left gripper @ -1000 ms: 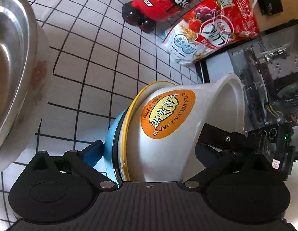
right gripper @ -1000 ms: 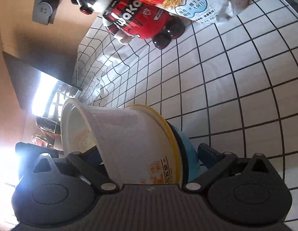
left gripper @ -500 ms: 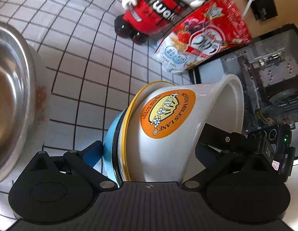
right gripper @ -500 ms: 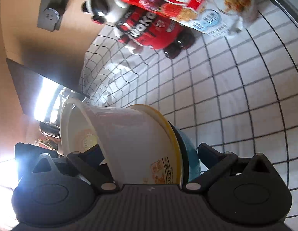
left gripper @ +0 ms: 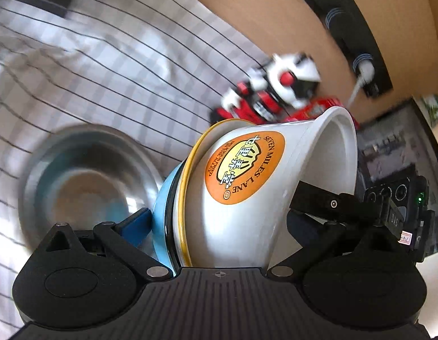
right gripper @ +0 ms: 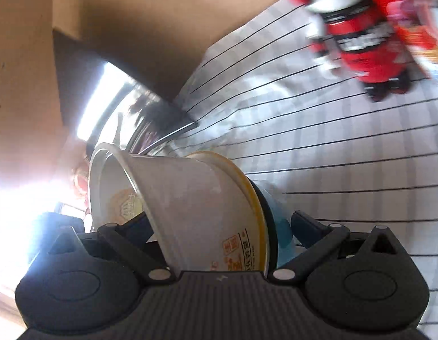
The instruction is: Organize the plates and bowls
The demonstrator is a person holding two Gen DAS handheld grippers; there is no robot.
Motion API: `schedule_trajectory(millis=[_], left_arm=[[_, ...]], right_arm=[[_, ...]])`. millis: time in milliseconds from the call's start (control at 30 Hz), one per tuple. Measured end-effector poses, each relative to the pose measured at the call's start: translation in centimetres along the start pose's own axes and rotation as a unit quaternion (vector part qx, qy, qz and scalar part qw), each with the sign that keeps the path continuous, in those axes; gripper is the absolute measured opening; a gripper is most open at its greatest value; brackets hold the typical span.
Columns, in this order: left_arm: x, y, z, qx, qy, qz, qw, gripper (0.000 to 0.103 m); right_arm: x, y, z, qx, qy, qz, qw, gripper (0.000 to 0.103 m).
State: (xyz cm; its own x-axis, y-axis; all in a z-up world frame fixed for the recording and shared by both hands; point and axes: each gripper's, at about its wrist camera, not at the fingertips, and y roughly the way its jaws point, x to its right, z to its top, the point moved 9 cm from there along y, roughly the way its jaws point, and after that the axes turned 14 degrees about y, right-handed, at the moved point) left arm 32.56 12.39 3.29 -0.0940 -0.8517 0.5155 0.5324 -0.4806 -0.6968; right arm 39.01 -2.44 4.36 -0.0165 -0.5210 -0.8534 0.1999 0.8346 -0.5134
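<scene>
white plastic, stamped with an orange label, fills the middle of both wrist views: a white bowl [left gripper: 264, 187] nested in a yellow-rimmed dish [left gripper: 190, 170] and a blue plate [left gripper: 162, 198], the whole stack tipped on its side and held clear of the checked tablecloth [left gripper: 105, 65].

the left gripper [left gripper: 219, 218] has its tongs spread wide around the stack, the blue pad against the blue plate at lower left of the frame and the other finger against the white bowl's wall at right, so it appears closed on the stack rather than slack. the right gripper [right gripper: 219, 226] grips the same stack from the opposite side, its tongs equally wide, one finger at the bowl's mouth at left, the other behind the blue plate [right gripper: 278, 221] at right.

a steel bowl [left gripper: 85, 181] lies on the cloth at centre left of the left view, just beside the stack, with what may be a plate under it, though blur hides the detail. a toy figure [left gripper: 275, 90] and a red snack bag [right gripper: 411, 5] sit toward the upper right, well apart.

by these pictures, three pieces are already nested. setting the stack down, likely with or near the steel bowl, looks to be what remains.
</scene>
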Motion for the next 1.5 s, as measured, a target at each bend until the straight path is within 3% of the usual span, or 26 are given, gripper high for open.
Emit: schedule_trajectory(millis=[267,667,900,1067,1300,1500], left_arm=[[-6.2,-2.4,-0.2,0.005,-0.043,0.018,0.9989,0.102],[-11.3,-0.2,-1.6,-0.027,-0.088,0.004,0.9958,0.102],[-11.6,-0.1,-1.5,-0.025,-0.077,0.000,0.9967,0.100],[-11.9,0.0,-1.7,-0.039,-0.058,0.024,0.9972,0.084],[-12.5,-0.4,-1.6,-0.041,-0.050,0.034,0.9973,0.075],[-12.8,-2.3,0.2,0.000,-0.035,0.037,0.9987,0.074]], right_arm=[[-2.2,6.4,-1.4,-0.050,-0.004,-0.006,0.999,0.102],[0.1,11.6,-2.2,-0.089,0.036,-0.053,0.994,0.102],[-0.1,12.0,-2.0,-0.088,0.022,-0.072,0.993,0.101],[-0.4,11.9,-2.3,-0.095,0.007,-0.096,0.991,0.100],[-1.1,11.1,-2.3,-0.084,-0.024,-0.116,0.989,0.097],[-3.4,9.1,-0.7,-0.020,-0.088,-0.134,0.987,0.097]])
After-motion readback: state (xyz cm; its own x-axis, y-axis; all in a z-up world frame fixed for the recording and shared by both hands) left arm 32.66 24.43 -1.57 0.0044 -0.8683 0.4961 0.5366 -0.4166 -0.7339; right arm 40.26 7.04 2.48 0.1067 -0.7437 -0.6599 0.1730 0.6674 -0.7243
